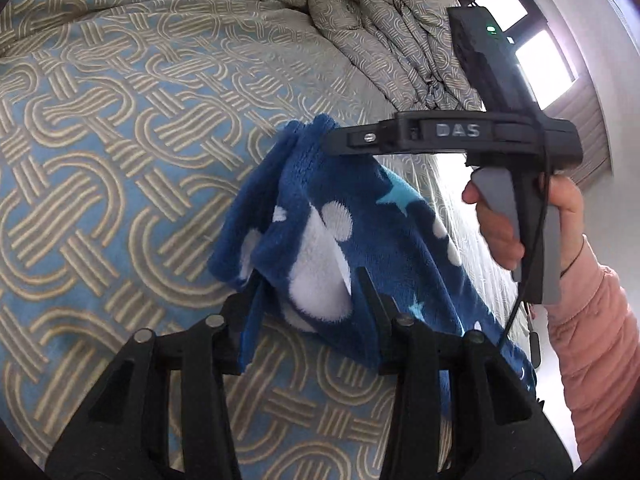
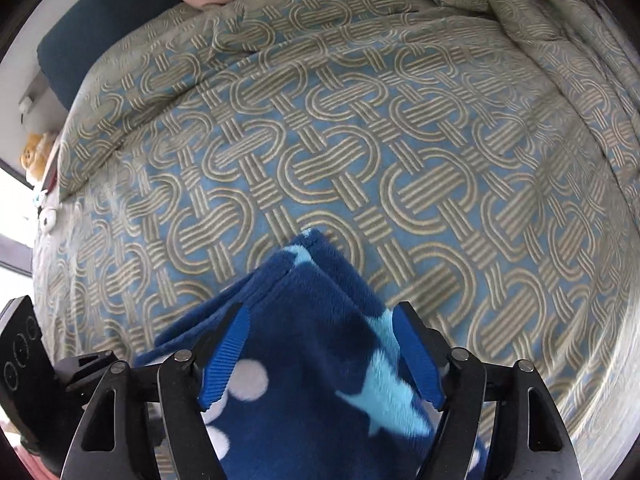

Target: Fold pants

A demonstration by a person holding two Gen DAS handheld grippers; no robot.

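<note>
The pants [image 1: 352,248] are dark blue fleece with white dots and light blue stars. In the left wrist view they hang bunched above the bed. My left gripper [image 1: 308,304] is shut on one edge of them. The right gripper's body [image 1: 460,136] shows at the right of that view, held by a hand in a pink sleeve, its tip at the pants' upper edge. In the right wrist view the pants [image 2: 320,360] fill the space between the blue-padded fingers [image 2: 226,356], and my right gripper [image 2: 320,352] is shut on them.
The bed is covered by a blue and beige bedspread [image 1: 120,160] with a woven loop pattern, also in the right wrist view [image 2: 360,140]. A rumpled duvet [image 1: 380,28] is piled at the far side. A window [image 1: 536,56] is at the right.
</note>
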